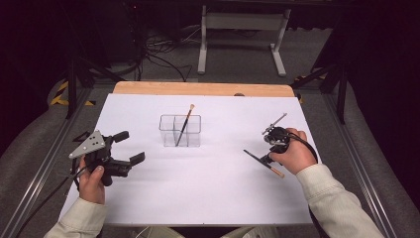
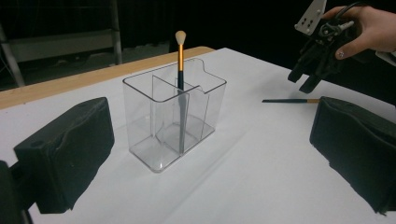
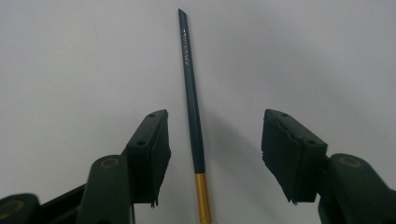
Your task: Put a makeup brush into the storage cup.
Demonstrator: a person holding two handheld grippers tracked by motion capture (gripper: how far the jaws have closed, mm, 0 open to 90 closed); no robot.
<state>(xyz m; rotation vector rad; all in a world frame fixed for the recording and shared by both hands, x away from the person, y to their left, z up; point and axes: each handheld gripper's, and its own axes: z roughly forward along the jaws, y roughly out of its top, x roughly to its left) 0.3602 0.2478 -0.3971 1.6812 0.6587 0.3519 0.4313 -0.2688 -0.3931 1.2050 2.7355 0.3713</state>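
Right gripper (image 1: 268,157) is down over the thin dark-teal makeup brush with the gold metal band (image 3: 192,112), which is lying flat on the white table cover (image 1: 208,183) off to the right of the clear plastic organiser box with its inner dividers (image 1: 180,131). In the right gripper view the brush handle runs straight up the middle between my two black jaws, a bit closer to one of them, with white table showing on both sides of it. So the jaws are roughly half open, straddling the handle, and neither pad is touching it. Nothing gripped on that side.

Left gripper (image 1: 130,147) sits near the left edge of the cover, well apart from the box. Its jaws are spread wide with nothing between them; in the left gripper view I'm looking right through the gap at the organiser.

There's a second dark brush with a gold band and pale bristle tip (image 2: 180,60) already standing in the box, leaning a little, bristles up, in one of the back compartments as far as I can tell through the clear walls. The brush on the table lies well clear of the box, its gold end pointing toward my side.
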